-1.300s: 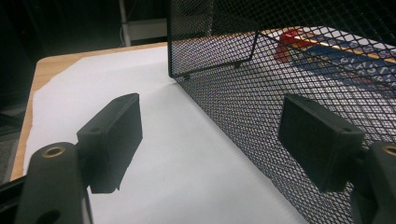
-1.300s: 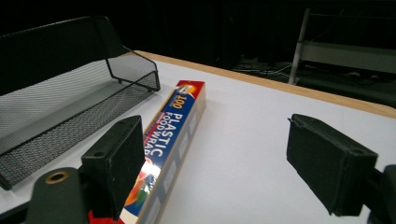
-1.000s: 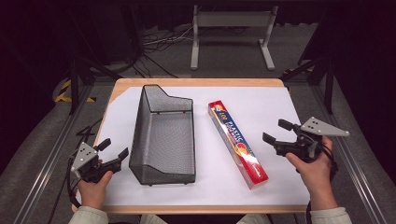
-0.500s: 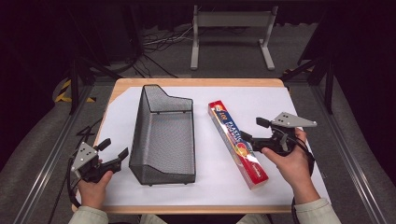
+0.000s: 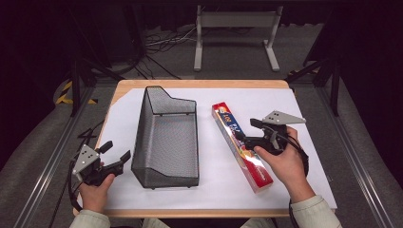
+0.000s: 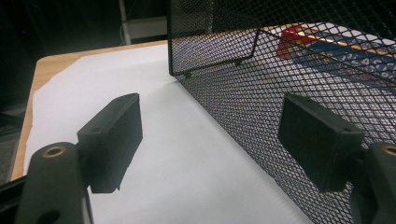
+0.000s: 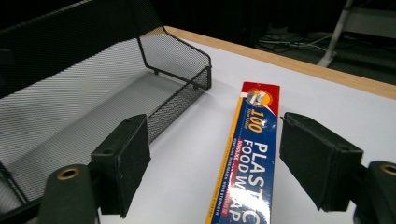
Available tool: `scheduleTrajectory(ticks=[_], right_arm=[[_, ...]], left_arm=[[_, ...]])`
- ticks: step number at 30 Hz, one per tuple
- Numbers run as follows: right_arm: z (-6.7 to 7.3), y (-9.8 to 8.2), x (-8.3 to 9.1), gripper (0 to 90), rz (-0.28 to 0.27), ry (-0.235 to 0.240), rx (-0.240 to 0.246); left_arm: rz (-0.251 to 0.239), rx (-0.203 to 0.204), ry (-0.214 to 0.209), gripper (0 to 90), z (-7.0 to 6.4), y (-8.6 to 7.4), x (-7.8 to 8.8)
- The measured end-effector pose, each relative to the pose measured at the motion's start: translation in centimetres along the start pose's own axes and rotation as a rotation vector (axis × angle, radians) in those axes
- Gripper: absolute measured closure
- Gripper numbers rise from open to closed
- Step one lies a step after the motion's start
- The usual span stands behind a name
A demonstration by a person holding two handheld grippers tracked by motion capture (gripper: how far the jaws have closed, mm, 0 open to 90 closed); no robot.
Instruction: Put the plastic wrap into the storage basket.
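Between your right gripper's (image 7: 212, 163) wide jaws lies the box (image 7: 247, 158); beside your left gripper's (image 6: 210, 140) wide jaws, the basket (image 6: 289, 70)

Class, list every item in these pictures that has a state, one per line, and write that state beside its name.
Mesh basket: upright on the white sheet, nothing inside.
Plastic wrap box: closed, lying flat beside the basket.
Left gripper: open, holding nothing, by the basket's near corner.
Right gripper: open, jaws either side of the box, not yet closed on it.
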State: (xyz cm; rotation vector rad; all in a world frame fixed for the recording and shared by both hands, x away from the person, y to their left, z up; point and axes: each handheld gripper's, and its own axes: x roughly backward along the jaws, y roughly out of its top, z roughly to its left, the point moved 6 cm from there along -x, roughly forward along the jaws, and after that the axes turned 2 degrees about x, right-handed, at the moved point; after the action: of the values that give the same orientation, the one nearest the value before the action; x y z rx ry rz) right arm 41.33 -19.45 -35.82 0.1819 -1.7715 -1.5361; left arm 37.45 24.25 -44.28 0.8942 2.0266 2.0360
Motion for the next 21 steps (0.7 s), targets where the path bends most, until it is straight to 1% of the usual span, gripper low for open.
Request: scheduleTrajectory(ticks=[3,5,7,12,13,14,19,21], right_arm=[[-0.2,0.0,-0.5,25.2,0.024,-0.020,-0.006],[-0.3,0.0,-1.0,25.2,0.038,-0.028,-0.023],[-0.5,-0.2,-1.5,25.2,0.064,-0.040,-0.035],[-1.1,-0.8,-3.0,24.9,0.169,-0.068,-0.069],[-1.1,-0.8,-3.0,24.9,0.169,-0.068,-0.069],[-1.2,-1.0,-3.3,24.9,0.189,-0.075,-0.074],[-1.8,-2.4,-4.9,24.6,0.299,-0.091,-0.108],[-1.9,-2.9,-5.3,24.6,0.333,-0.093,-0.112]], left_arm=[[0.002,-0.001,0.001,22.6,0.0,0.0,0.0],[0.002,-0.002,0.001,22.6,0.0,0.0,0.0],[0.003,-0.001,0.001,22.6,0.0,0.0,0.0],[0.006,-0.004,0.004,22.6,0.0,-0.1,0.0],[0.006,-0.004,0.004,22.6,0.0,-0.1,0.0],[0.007,-0.004,0.004,22.6,0.0,-0.1,0.0],[0.011,-0.009,0.008,22.6,0.0,-0.1,-0.1],[0.017,-0.010,0.007,22.6,0.0,-0.2,-0.1]])
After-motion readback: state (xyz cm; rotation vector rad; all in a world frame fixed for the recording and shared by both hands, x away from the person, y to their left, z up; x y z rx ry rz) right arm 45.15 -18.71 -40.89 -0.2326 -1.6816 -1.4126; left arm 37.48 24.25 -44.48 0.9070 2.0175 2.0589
